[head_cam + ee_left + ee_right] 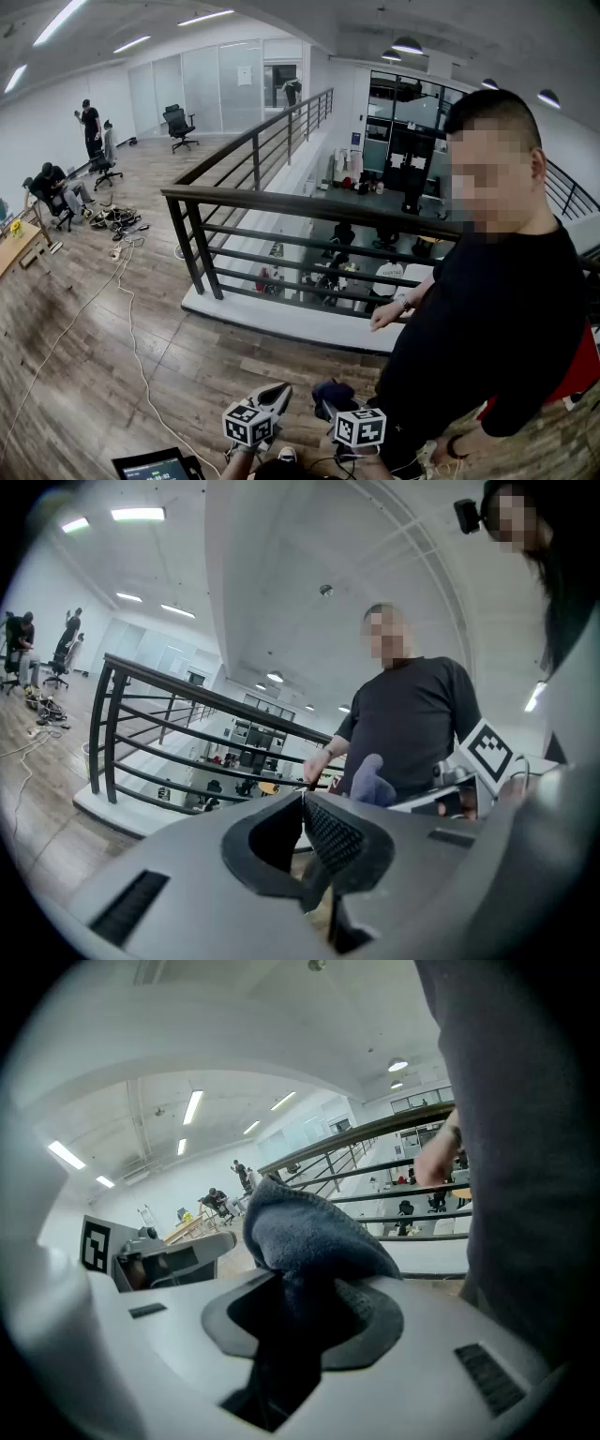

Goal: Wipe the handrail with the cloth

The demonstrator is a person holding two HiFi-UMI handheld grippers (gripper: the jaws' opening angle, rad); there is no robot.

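A dark metal handrail (281,202) tops a barred railing across the middle of the head view, well ahead of both grippers; it also shows as the handrail (187,688) in the left gripper view and the handrail (375,1129) in the right gripper view. My right gripper (330,398) is shut on a blue-grey cloth (305,1232), which bulges out above its jaws (309,1283); the cloth (330,392) shows as a dark lump low in the head view. My left gripper (274,396) sits beside it, jaws shut with nothing between them (305,803).
A person in a black shirt (497,309) stands at the right, one hand (384,314) on the railing. Cables (122,309) trail over the wooden floor. Office chairs (178,124) and other people (91,127) are far back left. A tablet (155,466) lies at the bottom edge.
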